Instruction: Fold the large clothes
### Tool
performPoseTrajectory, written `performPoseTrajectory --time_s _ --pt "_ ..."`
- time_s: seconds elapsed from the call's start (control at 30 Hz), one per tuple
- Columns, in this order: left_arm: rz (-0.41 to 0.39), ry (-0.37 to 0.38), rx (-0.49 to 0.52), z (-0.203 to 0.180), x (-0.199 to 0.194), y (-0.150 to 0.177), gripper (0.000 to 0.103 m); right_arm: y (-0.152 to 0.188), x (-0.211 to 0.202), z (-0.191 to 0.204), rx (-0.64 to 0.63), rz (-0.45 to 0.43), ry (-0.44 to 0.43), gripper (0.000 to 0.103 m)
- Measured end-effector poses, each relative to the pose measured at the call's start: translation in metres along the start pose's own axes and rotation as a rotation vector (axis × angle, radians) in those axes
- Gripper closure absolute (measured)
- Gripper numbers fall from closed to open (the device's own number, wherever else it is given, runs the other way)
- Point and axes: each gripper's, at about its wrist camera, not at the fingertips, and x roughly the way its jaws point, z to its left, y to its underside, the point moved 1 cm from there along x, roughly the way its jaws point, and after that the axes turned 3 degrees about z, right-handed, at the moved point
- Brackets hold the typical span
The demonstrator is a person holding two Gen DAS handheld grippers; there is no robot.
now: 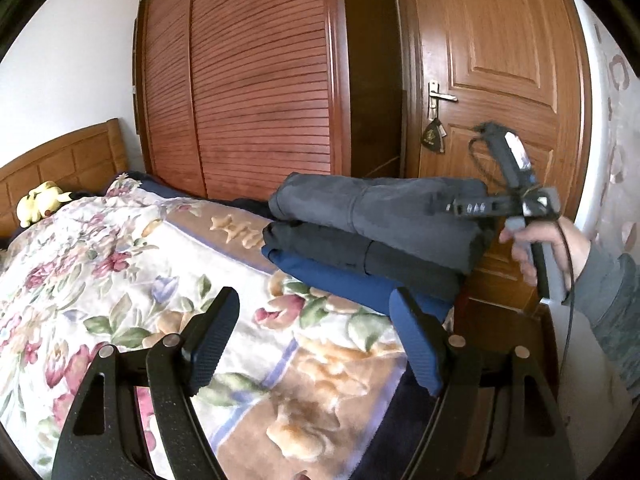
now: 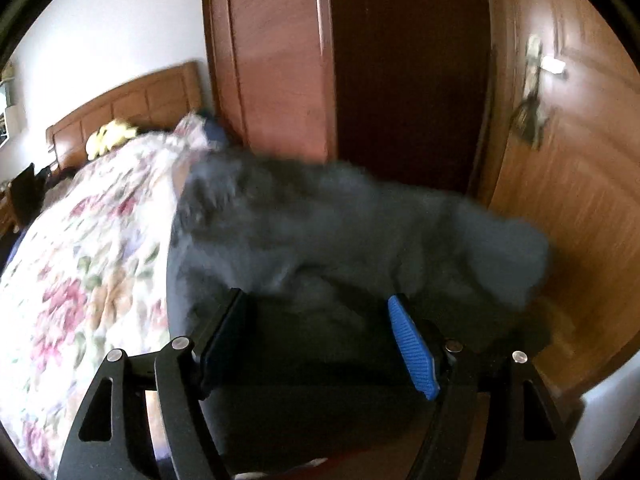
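Two wrist fisheye views over a bed, both facing a wooden wardrobe and door.

The left view looks from farther back across the floral quilt toward the stack of folded clothes. The right view sits close above that stack, blurred. Both share the wardrobe and headboard.
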Motion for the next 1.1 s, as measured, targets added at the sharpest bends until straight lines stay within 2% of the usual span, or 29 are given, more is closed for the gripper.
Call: performPoseTrajectory --time_s 0.1,0.23,0.33,0.4,0.57,0.7,0.87,0.93,1.03,1.1 --pt "0.012 0.002 0.009 -0.004 0.009 0.001 0.025 0.001 -0.002 -0.009 -0.017 0.014 -0.019 0.029" --pt "0.024 0.012 0.009 -0.008 0.017 0.003 0.025 -0.018 -0.02 -0.027 -0.036 0.034 -0.029 0.029" --pt "0.025 0.017 0.012 -0.012 0.025 0.0 0.025 -0.04 -0.044 -0.044 -0.058 -0.056 0.041 0.029" --pt "0.035 0.033 0.01 -0.016 0.036 -0.006 0.025 -0.052 -0.047 -0.066 -0.041 -0.052 0.069 0.029" --pt "0.057 0.077 -0.004 -0.031 0.071 -0.024 0.025 -0.056 -0.025 -0.112 -0.034 -0.019 0.193 0.029" --pt "0.066 0.095 -0.004 -0.039 0.079 -0.023 0.025 -0.037 0.028 -0.141 0.034 0.104 0.146 0.029" --pt "0.081 0.085 -0.004 -0.043 0.082 -0.015 0.025 -0.034 0.039 -0.167 0.096 0.123 0.123 0.03" --pt "0.093 0.09 -0.015 -0.043 0.081 -0.011 0.025 -0.033 0.032 -0.16 0.077 0.097 0.154 0.031" --pt "0.088 0.093 -0.015 -0.045 0.076 -0.007 0.025 -0.036 0.009 -0.14 -0.037 0.028 0.187 0.035" --pt "0.084 0.093 -0.016 -0.046 0.071 -0.004 0.025 -0.04 -0.008 -0.129 -0.048 -0.022 0.181 0.035"
